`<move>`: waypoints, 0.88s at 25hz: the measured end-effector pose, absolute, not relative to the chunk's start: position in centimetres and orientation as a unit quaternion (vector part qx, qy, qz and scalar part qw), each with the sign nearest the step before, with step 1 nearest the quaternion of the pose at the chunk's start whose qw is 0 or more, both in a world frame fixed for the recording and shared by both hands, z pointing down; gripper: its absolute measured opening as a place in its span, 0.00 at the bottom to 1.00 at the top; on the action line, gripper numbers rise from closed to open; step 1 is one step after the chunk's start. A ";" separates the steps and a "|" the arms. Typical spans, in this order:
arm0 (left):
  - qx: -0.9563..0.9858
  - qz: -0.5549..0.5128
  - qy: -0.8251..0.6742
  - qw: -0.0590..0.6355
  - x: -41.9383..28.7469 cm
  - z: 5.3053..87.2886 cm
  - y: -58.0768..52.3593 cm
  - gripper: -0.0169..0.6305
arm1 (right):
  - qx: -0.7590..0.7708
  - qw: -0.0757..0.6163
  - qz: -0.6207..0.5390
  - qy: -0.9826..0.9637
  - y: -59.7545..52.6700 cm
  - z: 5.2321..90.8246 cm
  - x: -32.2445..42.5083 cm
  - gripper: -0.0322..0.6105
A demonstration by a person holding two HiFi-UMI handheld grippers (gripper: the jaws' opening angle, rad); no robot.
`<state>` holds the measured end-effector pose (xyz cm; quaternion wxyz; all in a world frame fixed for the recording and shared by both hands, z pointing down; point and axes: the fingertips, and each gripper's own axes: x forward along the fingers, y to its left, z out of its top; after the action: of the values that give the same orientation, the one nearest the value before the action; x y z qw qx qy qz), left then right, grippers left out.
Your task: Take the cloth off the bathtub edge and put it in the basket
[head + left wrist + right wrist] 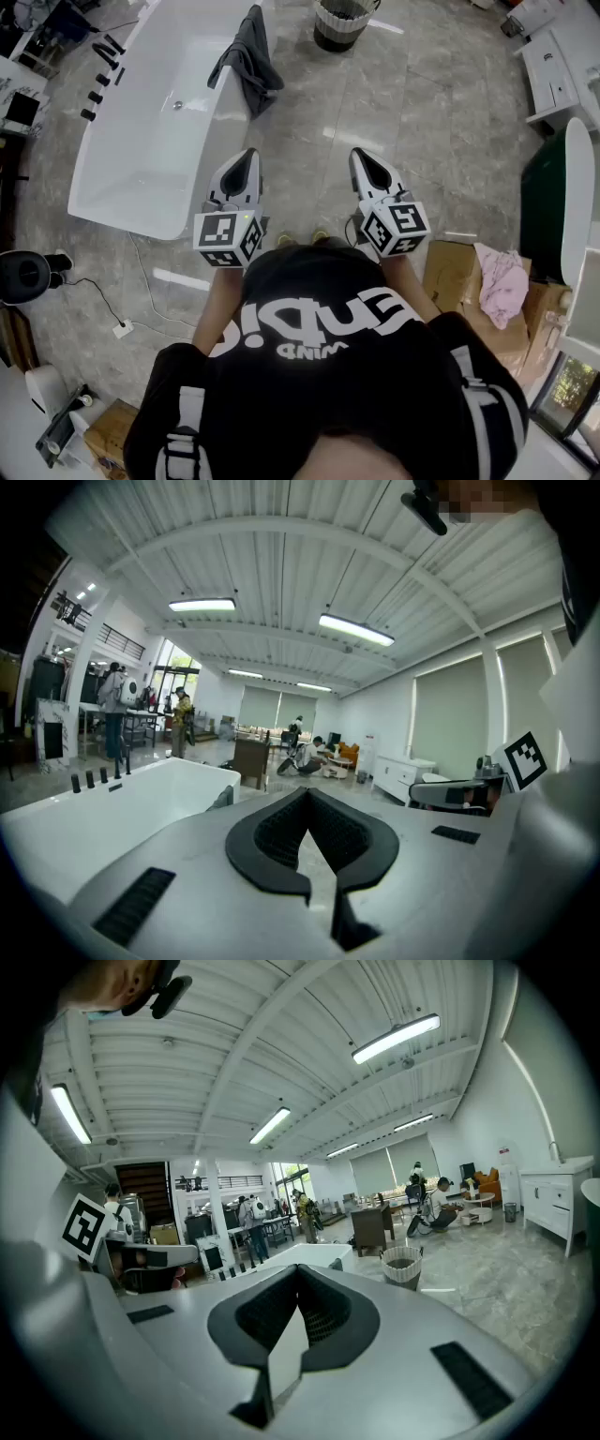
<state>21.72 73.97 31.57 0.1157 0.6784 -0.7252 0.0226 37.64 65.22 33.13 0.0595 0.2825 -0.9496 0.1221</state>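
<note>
Grey marble floor (441, 122) all round, big showroom-type space w/ a white bathtub (211, 112) ahead-left of the person. Task hasn't really kicked off yet imo, this looks like the approach step. The dark grey cloth (246, 58) is hanging on the tub's long edge, on the side nearest the basket (342, 21), untouched and well apart from both tools. Left tool (251, 156) is clenched, tips together w/ nothing between them, and the right tool (357, 155) is the same, pinched closed and empty. Both are held low in front of the body, pointing fwd. In the left gripper view you can just see a bit of the cloth (222, 799) poking up past the tool body. Its long axis runs roughly away from the person, along the rim. The narrow end points to the far end of the tub, and the wider bunched end flops down the outer wall toward the floor. Next move prob needs a step fwd, one tool opened up, then a pinch on the bunched part by the rim so it lifts off in one go. The basket's just beyond, slightly right, so it's a short carry after that.
</note>
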 end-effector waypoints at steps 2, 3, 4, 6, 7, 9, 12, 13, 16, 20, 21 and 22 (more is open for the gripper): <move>0.680 0.022 -0.723 0.117 21.4 31.9 73.9 0.05 | 0.281 0.057 0.124 -0.950 65.3 33.4 37.2 0.07; 0.682 0.022 -0.722 0.118 21.3 32.1 73.9 0.05 | 0.281 0.056 0.125 -0.950 65.5 33.5 37.1 0.07; 0.683 0.021 -0.719 0.121 21.1 32.4 74.0 0.05 | 0.281 0.055 0.125 -0.950 65.8 33.7 36.9 0.07; 0.687 0.013 -0.714 0.131 20.6 32.8 74.3 0.05 | 0.283 0.056 0.127 -0.949 66.5 34.3 36.6 0.07; 0.688 0.008 -0.713 0.135 20.3 32.9 74.3 0.05 | 0.284 0.056 0.129 -0.948 66.7 34.7 36.4 0.07; 0.690 0.007 -0.712 0.134 19.5 32.9 74.1 0.05 | 0.287 0.060 0.138 -0.946 66.9 35.5 36.0 0.07; 0.693 0.014 -0.708 0.133 18.9 33.0 73.9 0.05 | 0.290 0.064 0.146 -0.944 66.8 36.0 35.5 0.07; 0.694 0.016 -0.707 0.131 18.7 33.1 73.7 0.05 | 0.291 0.063 0.146 -0.943 66.5 36.1 35.2 0.07; 0.692 0.019 -0.709 0.131 17.4 33.4 72.8 0.05 | 0.297 0.058 0.145 -0.942 64.9 36.1 34.2 0.07; 0.692 0.021 -0.710 0.131 15.4 33.8 70.6 0.05 | 0.302 0.049 0.141 -0.942 62.2 35.9 32.4 0.07; 0.691 0.021 -0.710 0.131 15.0 33.9 69.9 0.05 | 0.302 0.047 0.142 -0.942 61.5 35.9 32.1 0.07; 0.690 0.020 -0.711 0.131 14.6 34.0 69.2 0.05 | 0.302 0.047 0.143 -0.941 60.7 36.0 31.7 0.07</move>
<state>14.63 69.20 34.03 0.1313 0.6904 -0.7111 0.0202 31.74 60.74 36.02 0.0467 0.3021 -0.9414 0.1426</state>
